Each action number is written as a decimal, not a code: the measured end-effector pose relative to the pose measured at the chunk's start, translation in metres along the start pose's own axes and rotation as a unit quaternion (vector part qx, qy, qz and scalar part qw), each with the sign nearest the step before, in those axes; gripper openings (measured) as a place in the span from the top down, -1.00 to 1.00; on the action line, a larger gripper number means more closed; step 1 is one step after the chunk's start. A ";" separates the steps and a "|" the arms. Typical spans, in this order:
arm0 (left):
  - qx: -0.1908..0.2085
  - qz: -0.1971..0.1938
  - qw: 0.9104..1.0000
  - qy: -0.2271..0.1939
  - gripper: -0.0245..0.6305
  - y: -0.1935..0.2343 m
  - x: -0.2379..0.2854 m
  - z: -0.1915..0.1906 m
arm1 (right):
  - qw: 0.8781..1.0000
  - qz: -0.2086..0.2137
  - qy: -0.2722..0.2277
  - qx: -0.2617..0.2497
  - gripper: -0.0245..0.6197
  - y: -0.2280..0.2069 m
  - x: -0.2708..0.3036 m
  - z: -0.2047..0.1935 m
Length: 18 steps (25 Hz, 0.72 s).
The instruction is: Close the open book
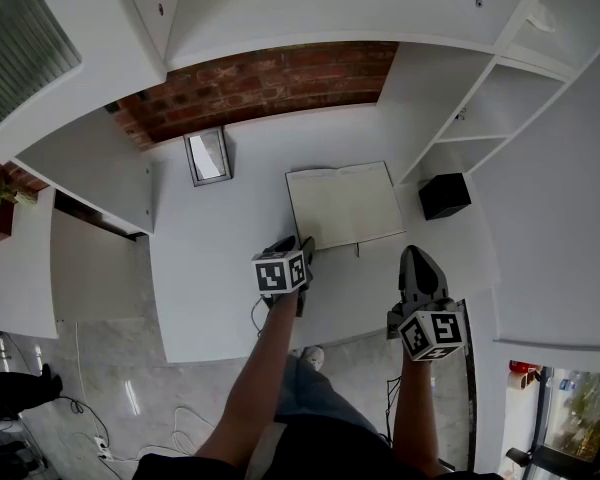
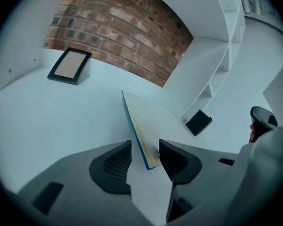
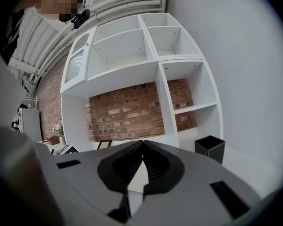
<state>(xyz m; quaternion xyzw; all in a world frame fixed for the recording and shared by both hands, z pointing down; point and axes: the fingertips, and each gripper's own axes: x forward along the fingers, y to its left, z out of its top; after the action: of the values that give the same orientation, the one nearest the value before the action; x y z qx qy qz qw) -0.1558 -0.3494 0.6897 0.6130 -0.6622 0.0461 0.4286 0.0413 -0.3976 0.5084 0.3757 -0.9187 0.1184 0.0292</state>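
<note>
The open book (image 1: 342, 205) lies flat on the white desk (image 1: 210, 268), cream pages up, with a ribbon hanging off its near edge. My left gripper (image 1: 298, 251) is at the book's near left corner. In the left gripper view the blue-edged corner of the book (image 2: 144, 135) sits in the gap between the jaws of the left gripper (image 2: 145, 158), which stand open and apart from it on the left side. My right gripper (image 1: 420, 268) hovers over the desk's front right, clear of the book. In its own view the right gripper (image 3: 142, 147) is shut, tips touching, holding nothing.
A black-framed picture (image 1: 208, 155) leans at the back left by the brick wall (image 1: 270, 83). A small black box (image 1: 444, 195) stands right of the book, beside the white shelving (image 1: 500, 98). The desk's front edge runs just behind both grippers.
</note>
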 end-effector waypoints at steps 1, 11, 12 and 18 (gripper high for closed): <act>-0.001 -0.001 1.000 0.001 0.40 0.000 0.000 -0.001 | 1.000 -0.001 0.000 0.000 0.93 -0.001 -0.001 0.000; -0.024 -0.002 1.000 -0.014 0.64 -0.001 0.000 0.000 | 1.000 -0.009 0.000 0.003 0.93 -0.006 -0.007 -0.001; -0.026 -0.001 0.999 -0.019 0.69 -0.001 -0.001 0.002 | 1.000 -0.010 -0.001 0.004 0.93 -0.007 -0.007 -0.001; -0.015 -0.019 0.998 -0.055 0.80 -0.018 -0.014 0.019 | 1.000 -0.011 -0.003 0.006 0.93 -0.006 -0.009 -0.002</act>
<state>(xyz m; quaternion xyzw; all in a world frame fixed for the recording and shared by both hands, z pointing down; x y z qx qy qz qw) -0.1518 -0.3542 0.6610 0.6205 -0.6740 -0.0056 0.4010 0.0518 -0.3957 0.5103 0.3863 -0.9139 0.1222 0.0254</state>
